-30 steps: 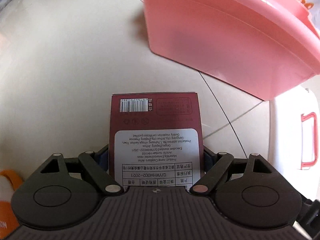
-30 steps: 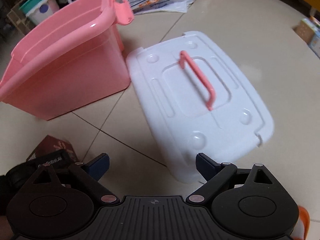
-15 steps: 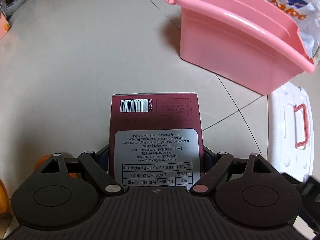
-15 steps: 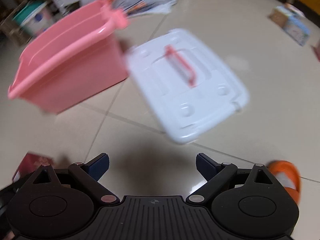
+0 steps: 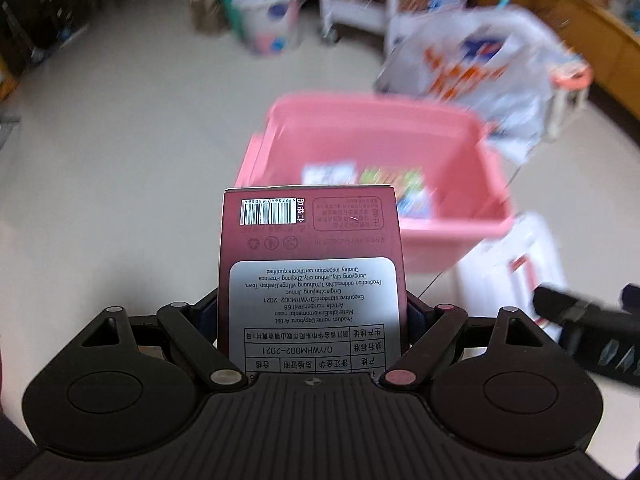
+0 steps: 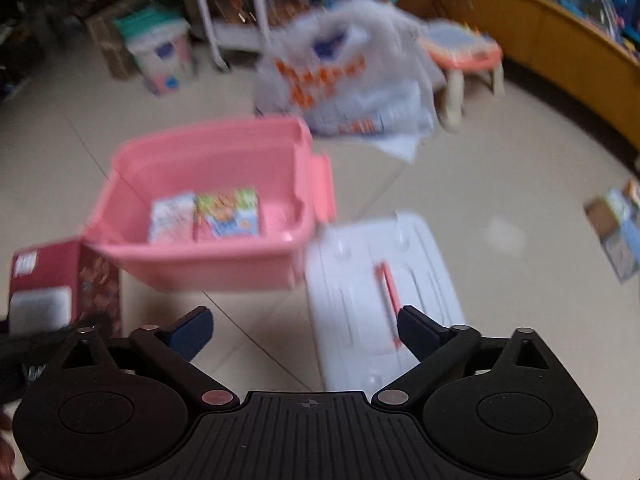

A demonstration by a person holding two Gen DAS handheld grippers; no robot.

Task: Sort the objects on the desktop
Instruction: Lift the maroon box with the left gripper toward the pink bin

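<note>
Maroon box [image 5: 310, 276], long axis pointing away, sat clamped in the left claw [image 5: 312, 316], just short of the pink bin [image 5: 372, 184] beyond. From the right wrist, the empty right claw [image 6: 304, 330] was spreading wider above the floor [image 6: 500, 184]; the bin [image 6: 208, 256] lay far-left, the box [image 6: 60, 280] at its left.

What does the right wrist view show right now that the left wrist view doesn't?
Only the right wrist view: the right gripper with its jaws opening and nothing between them, the pink latch on the bin, and a small pink stool.

Only the left wrist view: the box's label and barcode face, with the left gripper clamped on its sides.

Both: the dark red box, the pink bin with two small cartons inside, the white lid on the floor, and the plastic bag.
</note>
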